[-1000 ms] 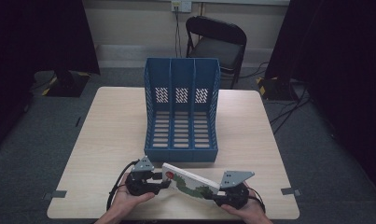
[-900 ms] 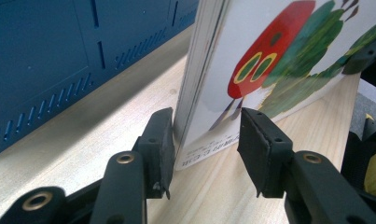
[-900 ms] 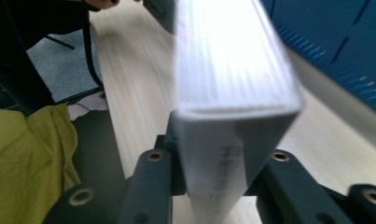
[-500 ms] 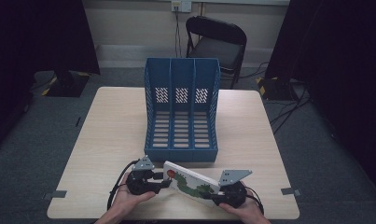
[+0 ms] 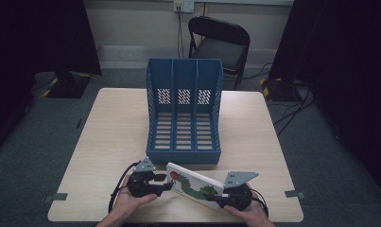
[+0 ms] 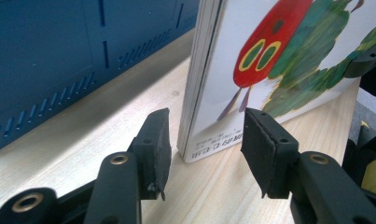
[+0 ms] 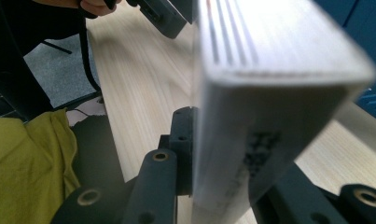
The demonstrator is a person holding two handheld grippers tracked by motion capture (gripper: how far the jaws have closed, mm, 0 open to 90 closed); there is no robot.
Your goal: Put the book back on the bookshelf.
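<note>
black left gripper and right gripper, each with a grey 3-cornered plate, brass-ringed screw holes, trailing black cable.

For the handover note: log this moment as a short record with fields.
work in hand: picture book held on edge on the table
right hand-held gripper: shut on the book's near end
left hand-held gripper: jaws have just opened further, astride the book's corner, pads clear of it
blue file rack: three slots, nothing in them, just behind the book
</note>
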